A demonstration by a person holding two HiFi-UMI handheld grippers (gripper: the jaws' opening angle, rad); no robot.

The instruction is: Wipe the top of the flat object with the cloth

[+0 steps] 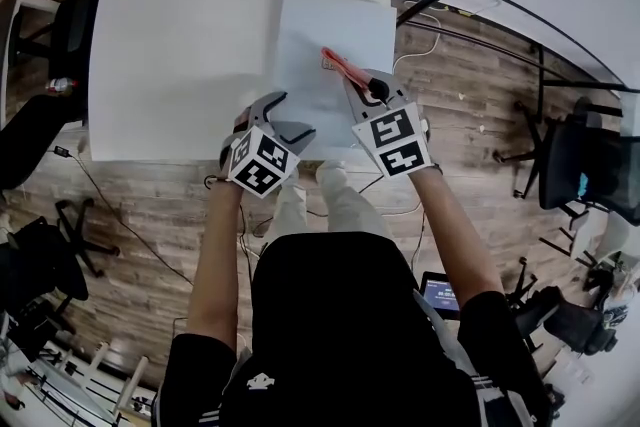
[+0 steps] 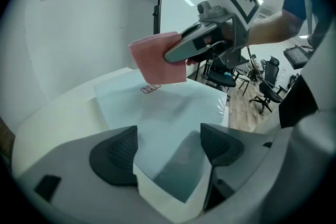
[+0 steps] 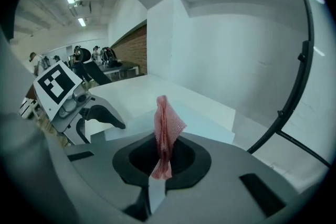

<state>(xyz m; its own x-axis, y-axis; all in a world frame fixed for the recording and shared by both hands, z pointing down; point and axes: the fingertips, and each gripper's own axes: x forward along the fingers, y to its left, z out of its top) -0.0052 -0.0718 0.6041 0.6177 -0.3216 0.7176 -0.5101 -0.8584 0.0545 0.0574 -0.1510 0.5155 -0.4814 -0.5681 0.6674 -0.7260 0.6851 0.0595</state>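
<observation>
My right tool (image 1: 356, 83) is clamped on the pink cloth (image 1: 335, 62) and holds it in the air above the flat sheet (image 1: 340, 20), which lies on the white table (image 1: 170, 35). My left tool (image 2: 163, 147) stands wide at the sheet's near corner, gripping nothing. I judge wiping has not begun. Next I must lower the cloth flat onto the sheet and sweep across.

I am looking steeply down from the head camera, well above the white rectangular tabletop (image 1: 180, 45), also taking in the wooden plank floor (image 1: 150, 225) around it. The left gripper camera is sitting close behind its own jaws, facing across the pale flat sheet (image 2: 157, 113) toward the right gripper (image 2: 170, 55). The right gripper camera is facing back toward the left gripper (image 3: 107, 117). All three views are sharing the tabletop and the pink mesh cloth (image 3: 167, 128).
</observation>
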